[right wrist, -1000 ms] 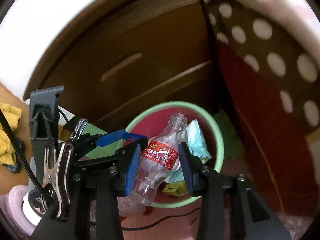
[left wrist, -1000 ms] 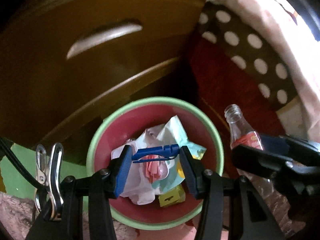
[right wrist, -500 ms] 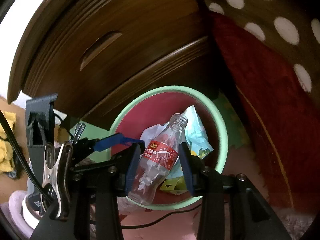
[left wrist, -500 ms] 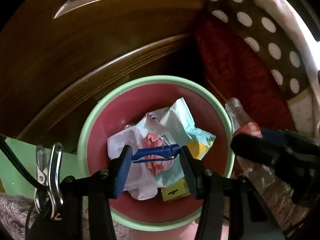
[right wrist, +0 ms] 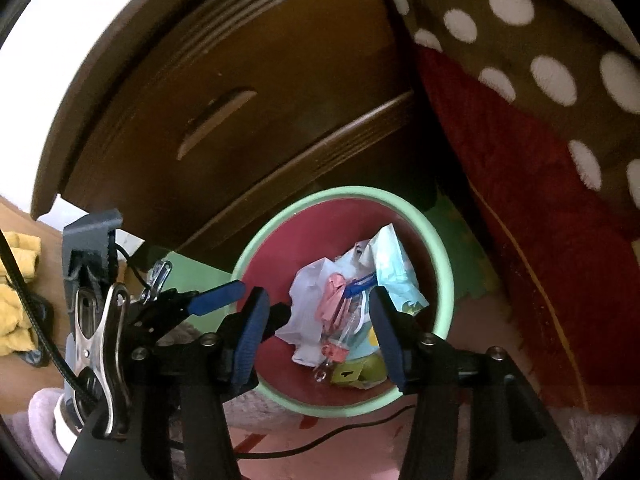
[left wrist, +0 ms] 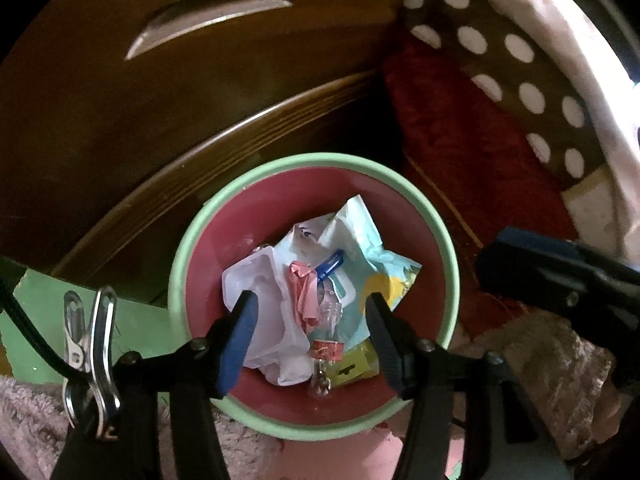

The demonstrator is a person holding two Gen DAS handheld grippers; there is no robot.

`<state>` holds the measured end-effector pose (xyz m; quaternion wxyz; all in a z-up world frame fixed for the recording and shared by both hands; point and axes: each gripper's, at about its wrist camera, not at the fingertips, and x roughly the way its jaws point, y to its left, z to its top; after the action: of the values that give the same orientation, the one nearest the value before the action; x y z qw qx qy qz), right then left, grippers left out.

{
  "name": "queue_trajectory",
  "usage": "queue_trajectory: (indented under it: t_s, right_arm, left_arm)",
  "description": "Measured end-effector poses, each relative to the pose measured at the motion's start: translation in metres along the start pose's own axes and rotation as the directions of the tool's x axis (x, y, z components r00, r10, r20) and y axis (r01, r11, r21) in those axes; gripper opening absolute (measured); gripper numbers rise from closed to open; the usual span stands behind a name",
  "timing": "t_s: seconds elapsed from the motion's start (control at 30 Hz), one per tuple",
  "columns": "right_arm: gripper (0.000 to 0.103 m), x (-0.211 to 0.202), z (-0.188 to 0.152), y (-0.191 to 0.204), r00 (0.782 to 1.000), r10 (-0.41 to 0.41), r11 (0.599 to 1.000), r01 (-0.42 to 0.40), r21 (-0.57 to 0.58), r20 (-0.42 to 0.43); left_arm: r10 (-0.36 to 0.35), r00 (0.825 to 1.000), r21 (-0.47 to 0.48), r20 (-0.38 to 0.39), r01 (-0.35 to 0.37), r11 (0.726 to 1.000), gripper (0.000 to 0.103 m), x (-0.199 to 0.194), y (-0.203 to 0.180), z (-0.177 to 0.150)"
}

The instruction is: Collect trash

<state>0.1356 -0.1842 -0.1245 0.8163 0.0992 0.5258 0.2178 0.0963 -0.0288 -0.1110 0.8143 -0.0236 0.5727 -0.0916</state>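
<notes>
A bin with a green rim (left wrist: 312,160) (right wrist: 344,192) and a red inside stands on the floor below both grippers. In it lie crumpled white paper (left wrist: 260,280), a teal wrapper (left wrist: 360,240), a pink wrapper (left wrist: 304,292), a yellow box (left wrist: 354,366) (right wrist: 348,376), a blue clip (left wrist: 330,264) (right wrist: 360,284) and a clear bottle with a red label (left wrist: 326,350) (right wrist: 334,350). My left gripper (left wrist: 311,301) hangs over the bin, jaws opening, nothing between them. My right gripper (right wrist: 318,295) is beside it, jaws opening and empty too.
A dark wooden drawer front with a grooved handle (left wrist: 212,16) (right wrist: 216,120) rises behind the bin. A brown polka-dot blanket (left wrist: 500,60) and red cloth (right wrist: 540,200) hang at the right. A green mat (left wrist: 40,312), a black cable (right wrist: 320,440) and a yellow cloth (right wrist: 16,280) lie on the floor.
The blue clip has dropped from my left gripper into the bin. The bottle has fallen from my right gripper into the bin. Both pairs of jaws stand wider.
</notes>
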Motion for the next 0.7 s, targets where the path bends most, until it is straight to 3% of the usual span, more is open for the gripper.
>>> queue_trajectory:
  t_s: [0.47,0.7]
  right_arm:
    - [0.053,-0.044,-0.026,0.017,0.991,-0.072,0.997,0.076,-0.03,0.109]
    - [0.053,-0.037,-0.032,0.013,0.989,-0.094,0.995,0.098,-0.026,0.114]
  left_arm:
    - [0.057,0.992,-0.036,0.108,-0.054,0.998,0.059,-0.06,-0.004,-0.012]
    - [0.079,0.988,-0.054,0.135,-0.073,0.996,0.059,-0.066,0.0,-0.014]
